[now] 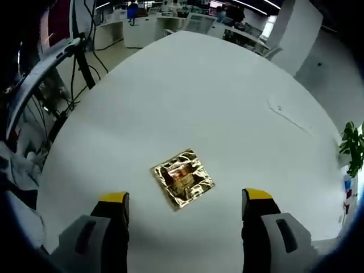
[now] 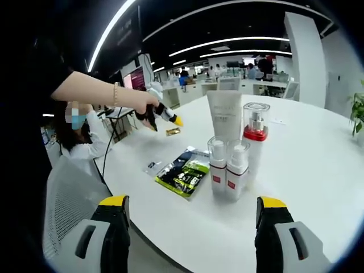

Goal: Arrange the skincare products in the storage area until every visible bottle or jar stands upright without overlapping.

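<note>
Skincare bottles (image 2: 236, 165) stand upright together on white table (image 2: 307, 170).

Left gripper view: close, looks down on gold sachet (image 1: 182, 178). Right gripper view: farther back, low, table-level; shares sachet (image 2: 173, 132) + white table (image 2: 307, 170).

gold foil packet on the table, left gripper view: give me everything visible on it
The gold foil packet is a small, roughly square sachet, shiny and crinkled like metallic foil, with a darker reddish print at its centre that is too blurred to read. It lies flat on the white table, turned cornerwise to the view, with nothing touching it. The left gripper hangs above it, open, its yellow-tipped jaws either side of the packet and clear of it. The right gripper view shows it as a small gold speck.
</note>
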A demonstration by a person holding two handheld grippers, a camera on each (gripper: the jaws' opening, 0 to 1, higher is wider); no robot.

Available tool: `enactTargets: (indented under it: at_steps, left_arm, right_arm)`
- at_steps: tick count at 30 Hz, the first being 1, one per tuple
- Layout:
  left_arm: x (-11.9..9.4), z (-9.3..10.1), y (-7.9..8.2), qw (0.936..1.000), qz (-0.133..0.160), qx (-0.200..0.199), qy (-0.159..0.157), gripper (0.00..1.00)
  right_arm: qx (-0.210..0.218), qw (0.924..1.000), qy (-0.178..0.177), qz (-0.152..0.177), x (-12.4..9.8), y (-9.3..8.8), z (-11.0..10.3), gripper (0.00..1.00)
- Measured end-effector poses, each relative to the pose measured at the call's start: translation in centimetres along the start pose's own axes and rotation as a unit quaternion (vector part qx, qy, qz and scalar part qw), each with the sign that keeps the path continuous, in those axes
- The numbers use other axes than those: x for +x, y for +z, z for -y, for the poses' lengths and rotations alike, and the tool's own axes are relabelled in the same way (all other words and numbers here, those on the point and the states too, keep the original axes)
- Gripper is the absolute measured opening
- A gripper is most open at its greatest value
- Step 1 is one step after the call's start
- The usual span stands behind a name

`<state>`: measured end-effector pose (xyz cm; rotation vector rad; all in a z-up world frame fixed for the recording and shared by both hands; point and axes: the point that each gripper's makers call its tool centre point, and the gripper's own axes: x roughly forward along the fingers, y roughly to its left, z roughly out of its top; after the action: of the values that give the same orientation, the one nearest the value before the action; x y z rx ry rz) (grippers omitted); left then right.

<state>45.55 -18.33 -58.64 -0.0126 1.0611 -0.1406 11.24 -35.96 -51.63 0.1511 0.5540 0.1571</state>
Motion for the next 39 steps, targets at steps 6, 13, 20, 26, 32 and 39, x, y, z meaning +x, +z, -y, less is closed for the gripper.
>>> enactTargets:
  at_steps: [6,13,20,26,32,39]
  left_arm:
    - [1.3,0.0,1.0,0.9997,0.004,-0.021,0.008,0.77]
    - [1.7,-0.2,0.7,0.9988,-0.004,-0.047,0.013,0.72]
    - [1.6,-0.5,0.8,0.999,-0.004,-0.036,0.025,0.63]
    - [1.5,-0.3,0.5,0.999,-0.005,-0.035,0.028,0.6]
    - [1.4,-0.8,0.3,0.9993,-0.004,-0.018,0.033,0.55]
    - [1.2,-1.0,0.4,0.9992,-0.003,-0.009,0.038,0.54]
  right_arm:
    - [0.004,1.0,-0.001,0.0,0.0,-0.1,0.1,0.97]
    - [0.007,1.0,-0.002,-0.002,0.0,-0.2,0.2,0.97]
    - [0.012,0.9999,-0.006,0.001,0.0,-0.1,0.4,0.97]
    - [0.013,0.9999,-0.007,0.002,0.0,-0.1,0.4,0.97]
    - [0.015,0.9998,-0.008,0.004,-0.1,-0.1,0.5,0.97]
    - [0.017,0.9998,-0.01,0.006,-0.1,-0.1,0.6,0.97]
